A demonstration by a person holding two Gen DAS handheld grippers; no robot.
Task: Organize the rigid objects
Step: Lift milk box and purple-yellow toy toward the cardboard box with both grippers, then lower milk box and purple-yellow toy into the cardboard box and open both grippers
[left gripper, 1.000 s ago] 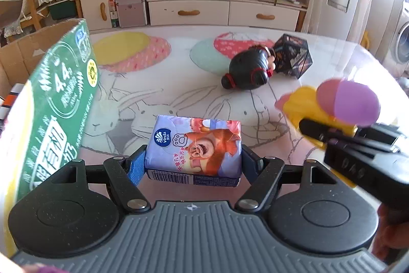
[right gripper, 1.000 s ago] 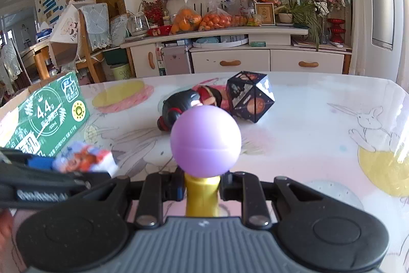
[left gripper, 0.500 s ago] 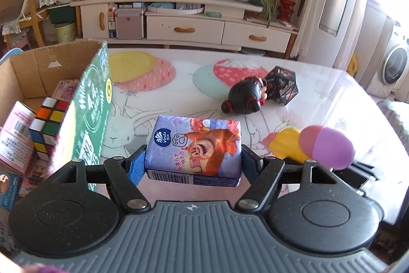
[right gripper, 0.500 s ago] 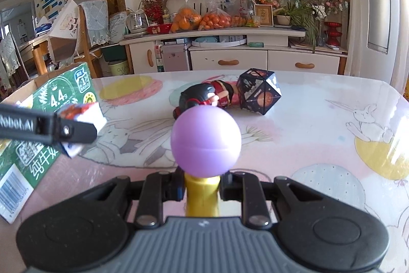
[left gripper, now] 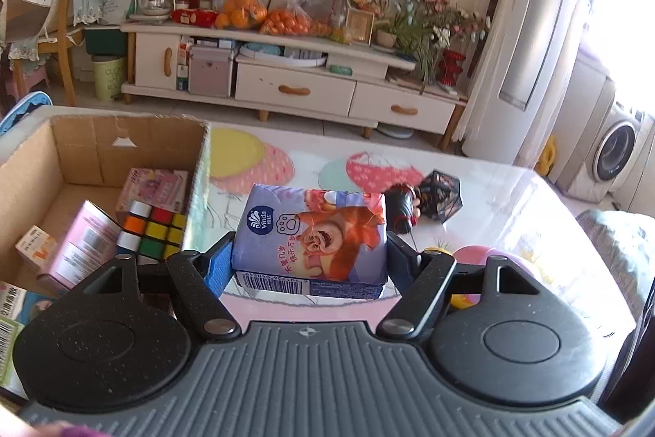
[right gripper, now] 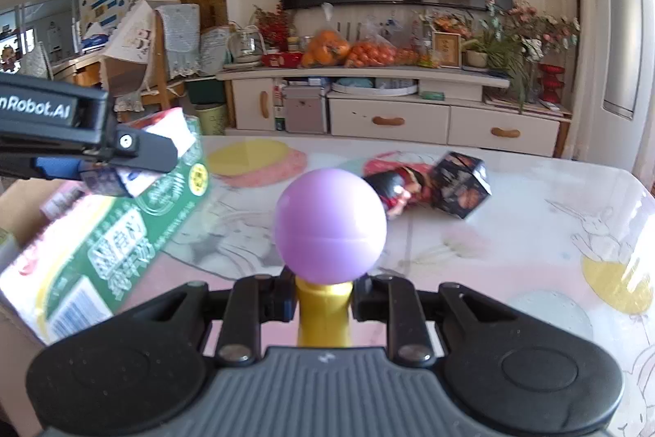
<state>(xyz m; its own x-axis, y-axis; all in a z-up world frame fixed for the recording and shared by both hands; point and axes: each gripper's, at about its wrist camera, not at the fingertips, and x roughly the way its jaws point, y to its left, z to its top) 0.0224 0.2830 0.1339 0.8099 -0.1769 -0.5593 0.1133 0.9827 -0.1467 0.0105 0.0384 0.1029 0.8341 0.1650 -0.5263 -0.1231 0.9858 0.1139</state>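
My left gripper [left gripper: 309, 265] is shut on a purple Vinda tissue pack [left gripper: 311, 236] and holds it in the air just right of the open cardboard box [left gripper: 123, 134]. The box holds a Rubik's cube [left gripper: 153, 228] and several small cartons. My right gripper [right gripper: 323, 304] is shut on the yellow stem of a toy with a purple ball top [right gripper: 330, 226], above the table. The left gripper and its pack [right gripper: 135, 154] show at the left of the right wrist view, over the green-sided box [right gripper: 110, 244].
A black and red figure [right gripper: 389, 187] and a dark polyhedron puzzle [right gripper: 460, 185] lie mid-table; both also show in the left wrist view, the puzzle [left gripper: 442, 195] at the right. The table [right gripper: 532, 232] has a bunny-print cover. A TV cabinet stands beyond.
My left gripper has risen with the tissue pack and now looks down into the box from beside it. My right gripper has stayed shut on the toy and moved little.
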